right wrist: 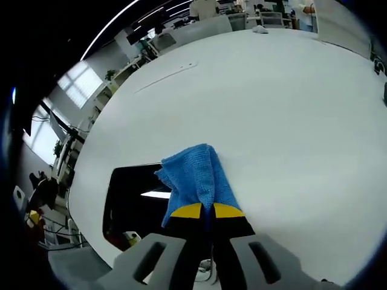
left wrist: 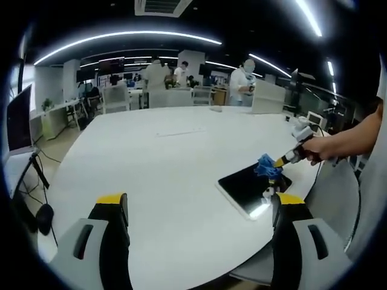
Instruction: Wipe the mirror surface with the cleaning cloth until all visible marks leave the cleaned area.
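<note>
A dark rectangular mirror [left wrist: 251,187] lies flat near the right front edge of the big white table [left wrist: 169,157]. In the left gripper view my right gripper [left wrist: 279,162] comes in from the right, held by a person's hand, and presses a blue cleaning cloth [left wrist: 266,166] onto the mirror's far side. My left gripper [left wrist: 202,208] hangs open above the table's front, well left of the mirror, with nothing in it. In the right gripper view my right gripper [right wrist: 207,212] is shut on the blue cloth [right wrist: 196,175], which covers the right end of the mirror [right wrist: 133,199].
Beyond the table's far edge stand office chairs [left wrist: 115,96] and desks, and people stand at the back [left wrist: 243,81]. A monitor [left wrist: 18,121] on a stand is at the far left. A small white object [right wrist: 260,28] lies at the table's far side.
</note>
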Demonstrator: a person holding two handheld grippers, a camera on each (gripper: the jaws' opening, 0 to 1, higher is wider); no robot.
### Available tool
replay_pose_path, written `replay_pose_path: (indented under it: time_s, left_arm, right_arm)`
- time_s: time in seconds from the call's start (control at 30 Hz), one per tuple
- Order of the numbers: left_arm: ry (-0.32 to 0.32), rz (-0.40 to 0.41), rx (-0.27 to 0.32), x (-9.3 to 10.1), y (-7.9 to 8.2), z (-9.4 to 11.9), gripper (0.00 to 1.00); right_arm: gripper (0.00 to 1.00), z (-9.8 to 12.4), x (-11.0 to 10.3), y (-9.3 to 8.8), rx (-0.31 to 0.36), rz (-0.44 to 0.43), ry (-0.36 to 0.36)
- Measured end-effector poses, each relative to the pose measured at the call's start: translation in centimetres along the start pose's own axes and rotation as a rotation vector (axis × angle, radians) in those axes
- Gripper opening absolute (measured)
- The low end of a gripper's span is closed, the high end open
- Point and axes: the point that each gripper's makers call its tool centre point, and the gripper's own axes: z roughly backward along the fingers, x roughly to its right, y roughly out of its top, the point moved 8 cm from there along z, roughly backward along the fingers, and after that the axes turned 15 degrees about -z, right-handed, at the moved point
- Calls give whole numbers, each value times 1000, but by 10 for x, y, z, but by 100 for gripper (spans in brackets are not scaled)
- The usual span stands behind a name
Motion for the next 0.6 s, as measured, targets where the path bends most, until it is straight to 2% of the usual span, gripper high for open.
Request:
replay_pose_path:
  time_s: [0.17, 0.23, 0.27, 0.4, 0.6]
  left_arm:
    - [-10, -9, 6, -3, -1, -3, 99]
    - [-17, -14, 5, -5, -4, -4, 99]
    - [-18, -15, 9, -6, -5, -5, 99]
    - [-17, -9, 20, -6, -7, -7, 99]
    - [-37, -16, 11, -4, -12, -9, 99]
  right_arm:
    - [0, 1, -2, -2, -6, 32, 4]
    - [0, 1, -2, -2, -2, 29, 1]
    - [0, 1, -2, -2, 8, -25, -13]
    - [0, -1, -1, -4, 12, 26, -21]
    - [0, 7, -1, -11, -5, -9, -29]
